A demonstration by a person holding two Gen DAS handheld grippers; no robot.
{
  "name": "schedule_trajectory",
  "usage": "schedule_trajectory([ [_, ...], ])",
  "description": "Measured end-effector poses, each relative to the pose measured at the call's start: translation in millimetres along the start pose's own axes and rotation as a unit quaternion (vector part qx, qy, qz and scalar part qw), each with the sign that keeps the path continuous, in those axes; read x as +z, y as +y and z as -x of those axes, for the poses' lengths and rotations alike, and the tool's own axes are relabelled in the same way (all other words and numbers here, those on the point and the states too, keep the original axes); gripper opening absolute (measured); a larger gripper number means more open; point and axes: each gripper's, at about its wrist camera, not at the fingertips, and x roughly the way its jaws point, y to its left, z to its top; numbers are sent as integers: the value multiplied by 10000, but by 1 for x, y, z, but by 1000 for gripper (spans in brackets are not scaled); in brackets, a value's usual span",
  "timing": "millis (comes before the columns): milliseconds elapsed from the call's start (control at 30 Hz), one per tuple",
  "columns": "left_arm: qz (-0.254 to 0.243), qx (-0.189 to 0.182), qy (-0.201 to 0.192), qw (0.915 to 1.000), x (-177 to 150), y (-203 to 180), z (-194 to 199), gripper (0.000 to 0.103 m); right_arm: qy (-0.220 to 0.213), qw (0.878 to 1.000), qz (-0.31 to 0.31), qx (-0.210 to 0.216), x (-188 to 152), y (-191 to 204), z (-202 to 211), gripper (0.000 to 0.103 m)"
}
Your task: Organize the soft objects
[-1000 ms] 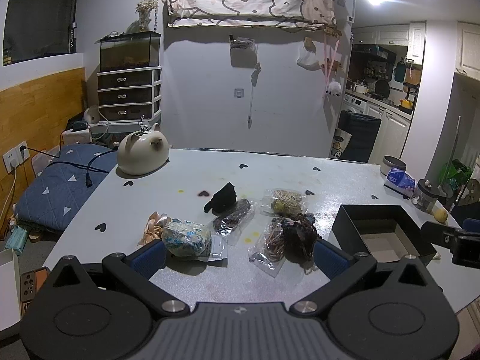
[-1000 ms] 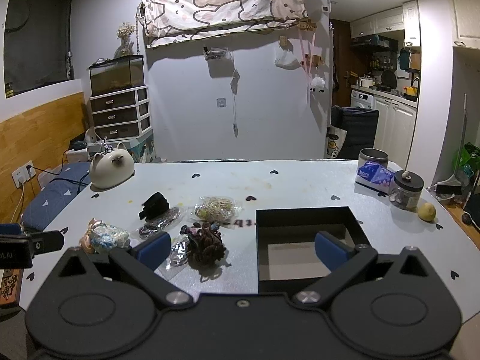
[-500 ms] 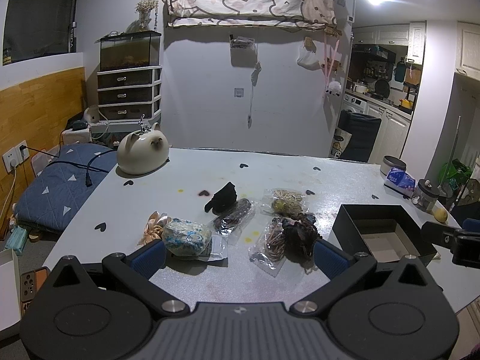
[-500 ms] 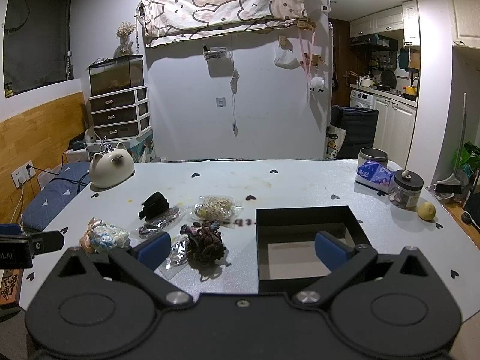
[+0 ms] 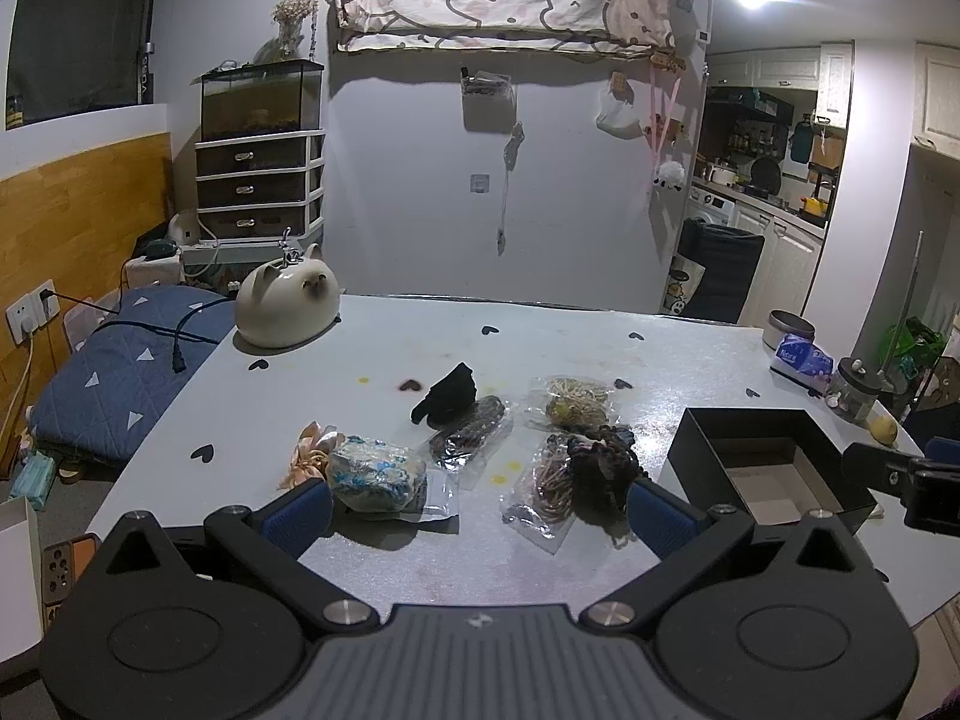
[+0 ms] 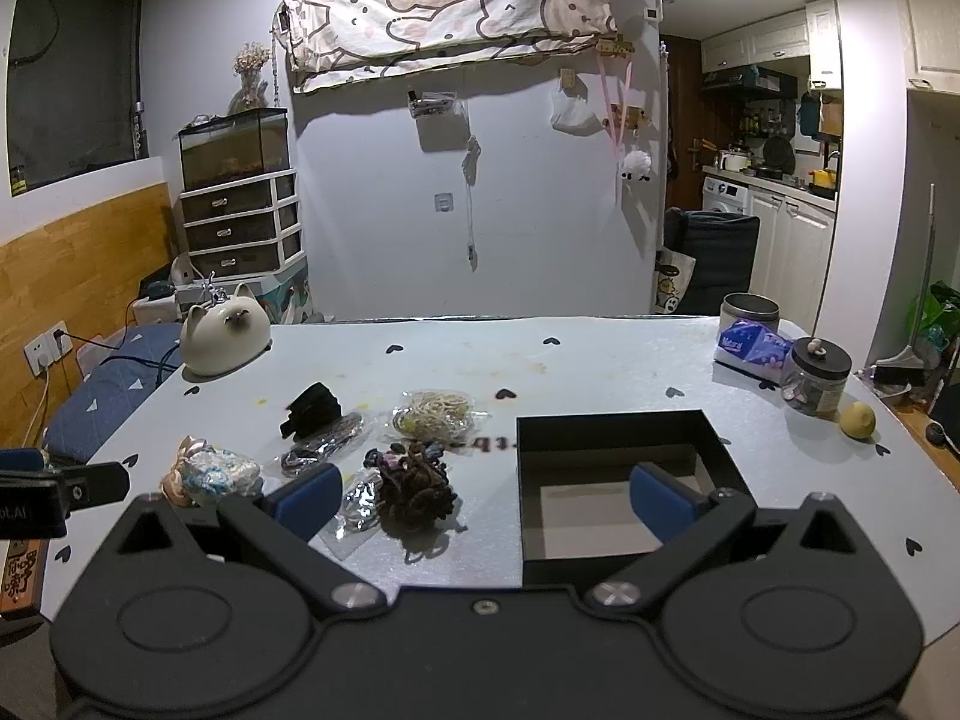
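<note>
Left wrist view: my left gripper (image 5: 477,507) hangs over the near edge of the table (image 5: 600,336), jaws spread wide, nothing between them. All the soft stuff sits loose ahead of it: blue floral pouch (image 5: 375,474) just beyond the left finger with a peach scrunchie (image 5: 306,459) touching its left side, a dark bagged item (image 5: 471,429) in the middle, a black cloth (image 5: 447,399) behind that, a bag of tan bands (image 5: 570,405) further right, and a dark scrunchie pile (image 5: 603,465) on a clear bag near the right finger. The black box (image 5: 768,468) is off to the right, and only its bare cardboard floor shows. My right gripper's tip pokes in at the far right edge.

Right wrist view: my right gripper (image 6: 483,495) is also wide open and holding nothing. It sits low at the near edge, left finger near the scrunchie pile (image 6: 417,483), right finger in front of the box (image 6: 618,438). The box looks empty from here too. Pouch (image 6: 219,474), black cloth (image 6: 312,408) and tan bands (image 6: 435,411) are all on the table, left of the box.

My read: nothing packed yet, task at the very start. Every soft item is left to move, probably into the box. The scrunchie pile is nearest the box, an easy first pick.
</note>
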Motion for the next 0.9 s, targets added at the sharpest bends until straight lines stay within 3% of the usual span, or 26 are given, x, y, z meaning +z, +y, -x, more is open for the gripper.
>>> schedule_trajectory([
  [900,1,-1,23,10000,0,0,0,103,29,10000,1,6,-2,1,-3,103],
])
